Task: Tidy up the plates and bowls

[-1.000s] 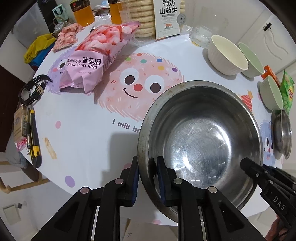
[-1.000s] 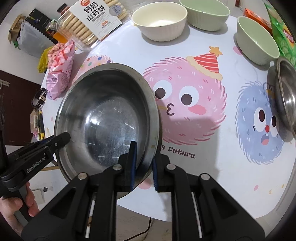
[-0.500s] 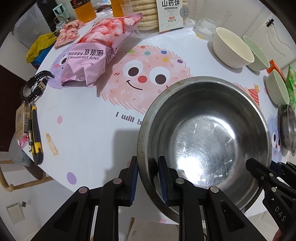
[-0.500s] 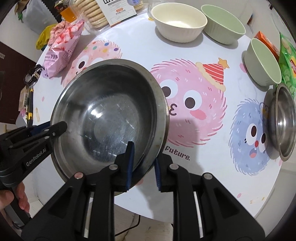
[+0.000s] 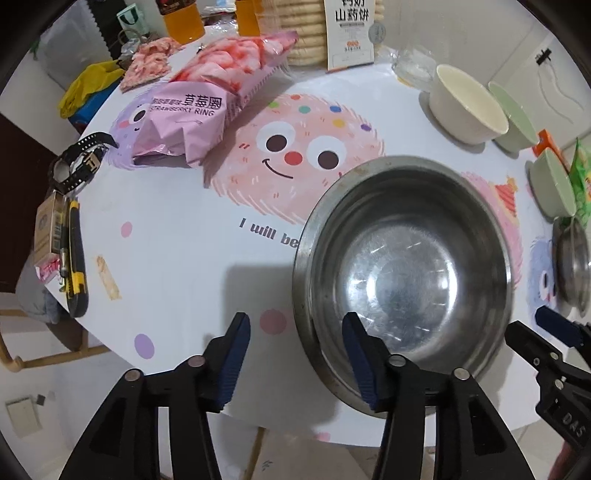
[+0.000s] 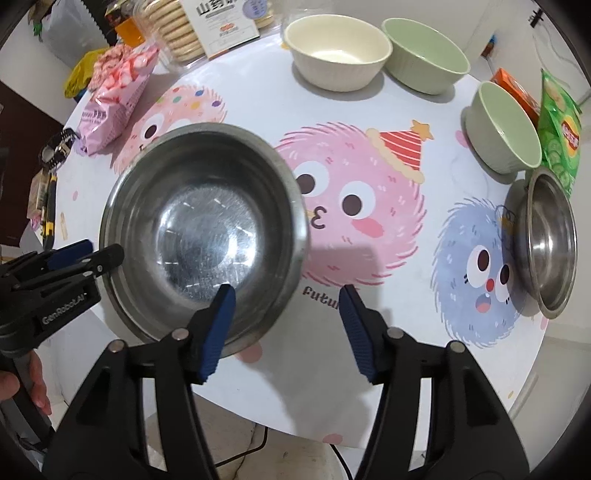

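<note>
A large steel bowl (image 5: pixel 406 266) (image 6: pixel 203 229) rests on the round table near its front edge. My left gripper (image 5: pixel 295 354) is open, its jaws straddling the bowl's near left rim. My right gripper (image 6: pixel 284 325) is open, straddling the bowl's near right rim. A smaller steel bowl (image 6: pixel 550 240) (image 5: pixel 574 269) stands tilted at the right edge. A cream bowl (image 6: pixel 338 51) (image 5: pixel 467 107), a green bowl (image 6: pixel 424 50) (image 5: pixel 511 118) and a smaller green bowl (image 6: pixel 504 125) (image 5: pixel 552 182) stand at the back right.
A pink snack bag (image 5: pixel 207 103) (image 6: pixel 114 96), a biscuit box (image 5: pixel 347 33) (image 6: pixel 225 26), a watch (image 5: pixel 79 162) and a utility knife (image 5: pixel 75 258) lie on the left. A green crisp bag (image 6: pixel 559 129) and an orange box (image 6: pixel 517 92) sit far right.
Both grippers were shut on the large bowl's rim and held it tilted above the table. Now both have opened and the bowl sits lower and level on the table.
</note>
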Motion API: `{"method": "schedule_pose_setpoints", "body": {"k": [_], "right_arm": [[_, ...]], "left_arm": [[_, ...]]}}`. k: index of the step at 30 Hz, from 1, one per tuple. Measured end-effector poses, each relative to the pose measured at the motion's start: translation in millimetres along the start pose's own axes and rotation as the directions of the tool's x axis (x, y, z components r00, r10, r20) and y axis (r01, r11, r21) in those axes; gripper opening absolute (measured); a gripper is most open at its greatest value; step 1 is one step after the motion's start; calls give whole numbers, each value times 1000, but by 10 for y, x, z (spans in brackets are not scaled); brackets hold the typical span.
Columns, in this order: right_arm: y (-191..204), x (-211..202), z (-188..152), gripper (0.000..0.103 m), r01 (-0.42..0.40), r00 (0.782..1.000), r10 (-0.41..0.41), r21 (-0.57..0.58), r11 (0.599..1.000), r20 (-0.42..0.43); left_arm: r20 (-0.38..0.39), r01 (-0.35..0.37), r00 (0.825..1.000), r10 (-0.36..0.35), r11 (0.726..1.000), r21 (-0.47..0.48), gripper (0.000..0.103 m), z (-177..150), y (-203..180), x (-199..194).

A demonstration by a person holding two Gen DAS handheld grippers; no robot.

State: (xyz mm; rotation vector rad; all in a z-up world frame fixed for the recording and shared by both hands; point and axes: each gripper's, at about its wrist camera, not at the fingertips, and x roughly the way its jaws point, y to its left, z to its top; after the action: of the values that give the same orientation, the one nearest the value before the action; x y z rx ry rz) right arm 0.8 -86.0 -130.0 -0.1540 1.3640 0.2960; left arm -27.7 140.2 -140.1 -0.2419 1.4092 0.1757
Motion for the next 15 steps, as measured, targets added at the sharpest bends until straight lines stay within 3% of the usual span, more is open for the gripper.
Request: {"method": "schedule_pose_setpoints", "body": {"k": [1, 4, 6, 15], "right_arm": [[-36, -23, -11, 61, -3, 1000, 3, 9, 1000, 5], [-190, -84, -52, 76, -19, 1000, 18, 47, 999, 23], [-317, -123, -89, 78, -24, 999, 22, 71, 997, 29], [-1029, -284, -341, 89, -50, 998, 37, 239, 970, 59]], "left_arm": [[9, 3, 1000, -3, 1000, -1, 56, -4, 2, -31], [53, 20, 998, -21, 999, 27, 71, 17, -88, -187], [75, 44, 996, -49, 997, 58, 84, 66, -215, -279], [92, 106, 987, -128, 971, 212, 91, 84, -967, -427]]}}
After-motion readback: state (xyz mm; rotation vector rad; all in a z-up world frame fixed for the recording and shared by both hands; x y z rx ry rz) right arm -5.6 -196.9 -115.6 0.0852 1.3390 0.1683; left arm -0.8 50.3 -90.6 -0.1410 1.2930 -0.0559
